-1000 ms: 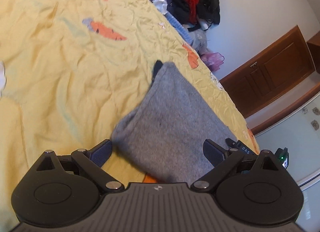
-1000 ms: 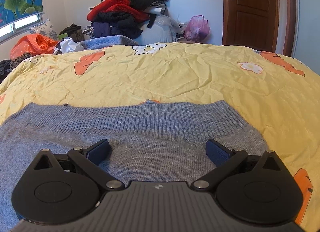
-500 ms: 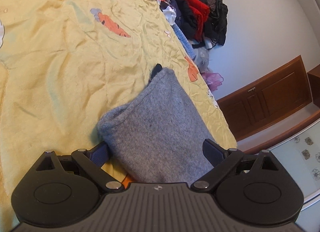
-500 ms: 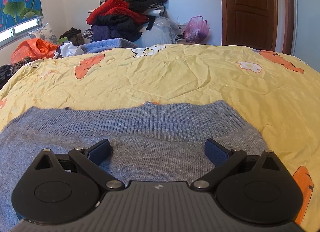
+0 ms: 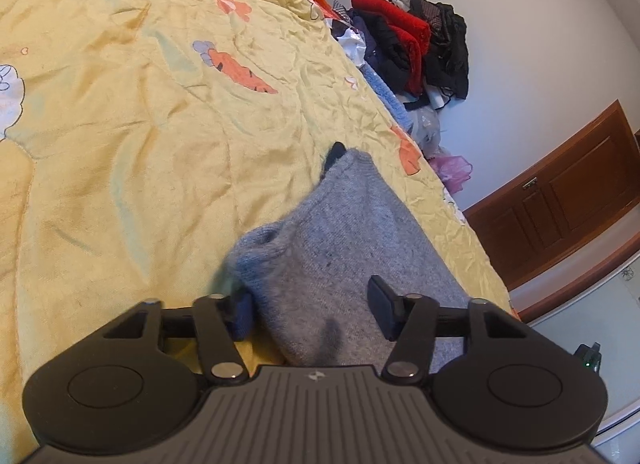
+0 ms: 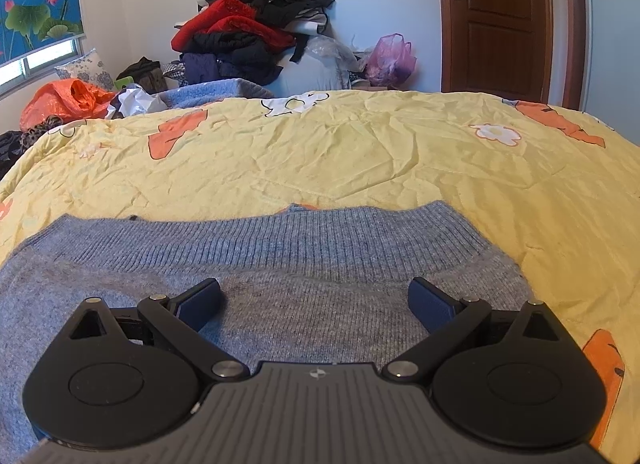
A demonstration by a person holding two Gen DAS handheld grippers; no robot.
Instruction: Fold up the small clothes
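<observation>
Tool on our left (image 5: 312,304) has just been closing on the bunched edge of the one grey sweater (image 5: 344,248), which lies flat on the yellow bed cover (image 5: 120,144); we judge this grip readies a fold. Our right tool (image 6: 316,300) hovers wide above the knit, empty.

my left gripper (image 5: 312,304) has just been closing on the grey knit (image 5: 348,248), its fingers (image 5: 242,314) bunching a fold of it between them. the knit lies on the yellow bed cover (image 5: 120,144). beyond, a clothes pile (image 5: 408,48) sits by the wall, near a brown door (image 5: 568,200).
</observation>
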